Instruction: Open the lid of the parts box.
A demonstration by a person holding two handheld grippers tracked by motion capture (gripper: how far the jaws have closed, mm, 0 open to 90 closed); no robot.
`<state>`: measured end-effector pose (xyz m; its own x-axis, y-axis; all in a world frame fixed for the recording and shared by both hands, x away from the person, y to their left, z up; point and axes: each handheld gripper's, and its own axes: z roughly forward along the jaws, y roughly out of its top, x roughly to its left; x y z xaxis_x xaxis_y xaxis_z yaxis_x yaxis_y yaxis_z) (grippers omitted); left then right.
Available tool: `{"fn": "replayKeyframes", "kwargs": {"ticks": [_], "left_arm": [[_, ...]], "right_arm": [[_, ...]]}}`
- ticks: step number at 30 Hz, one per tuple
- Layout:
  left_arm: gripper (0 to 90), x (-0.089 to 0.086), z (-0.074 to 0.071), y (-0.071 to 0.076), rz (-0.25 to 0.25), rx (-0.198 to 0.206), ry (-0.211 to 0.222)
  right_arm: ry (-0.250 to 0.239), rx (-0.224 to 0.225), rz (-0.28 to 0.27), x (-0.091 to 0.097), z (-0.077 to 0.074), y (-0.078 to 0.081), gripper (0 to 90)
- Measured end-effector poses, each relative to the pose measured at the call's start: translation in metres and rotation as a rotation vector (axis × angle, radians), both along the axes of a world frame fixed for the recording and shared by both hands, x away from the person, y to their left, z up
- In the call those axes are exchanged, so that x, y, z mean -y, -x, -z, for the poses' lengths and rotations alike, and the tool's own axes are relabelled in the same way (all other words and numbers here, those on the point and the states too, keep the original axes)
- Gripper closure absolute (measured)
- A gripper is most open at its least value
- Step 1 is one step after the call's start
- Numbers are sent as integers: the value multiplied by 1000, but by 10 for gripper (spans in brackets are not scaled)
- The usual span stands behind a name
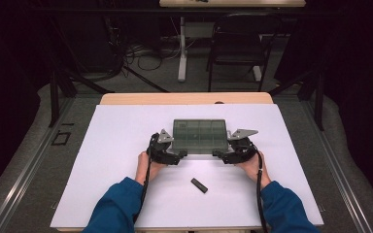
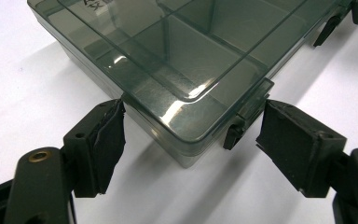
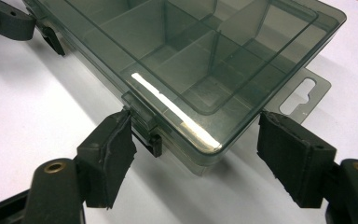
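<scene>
Lying flat between both tongs: compartment box [image 1: 199, 136], lid shut | left gripper [image 2: 191, 135] straddling near-left corner, one pad touching the side, other just beside latch | right gripper [image 3: 193, 140] straddling near-right corner likewise | black stick [image 1: 199, 185] lying behind, toward person.

Blue sleeves [image 1: 116, 206], black grippers (grey plates), trailing cables
</scene>
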<state>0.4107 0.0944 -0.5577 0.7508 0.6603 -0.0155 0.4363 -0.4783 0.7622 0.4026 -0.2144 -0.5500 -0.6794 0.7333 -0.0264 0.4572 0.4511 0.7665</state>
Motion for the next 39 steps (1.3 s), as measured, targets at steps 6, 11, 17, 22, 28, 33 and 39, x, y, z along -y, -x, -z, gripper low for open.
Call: {"fn": "replayKeyframes", "kwargs": {"ticks": [6, 11, 17, 22, 28, 33, 39], "left_arm": [[234, -1, 0, 1, -2, -1, 16], [250, -2, -1, 1, -4, 4, 20], [256, -2, -1, 1, -5, 1, 22], [270, -3, -2, 1, -6, -3, 28], [281, -4, -2, 1, -8, -6, 32], [290, -4, -2, 2, -8, -7, 38], [293, -4, -2, 2, -8, -9, 40]], "right_arm": [[-7, -1, 0, 0, 0, 0, 261], [-2, 3, 1, 0, -1, 0, 262], [-11, 1, 4, 0, -1, 1, 264], [-13, 0, 5, 0, 0, 1, 266], [-8, -2, 5, 0, 0, 1, 270], [-23, -8, 8, 1, 0, 1, 272], [-24, -15, 10, 1, 1, 0, 268]]}}
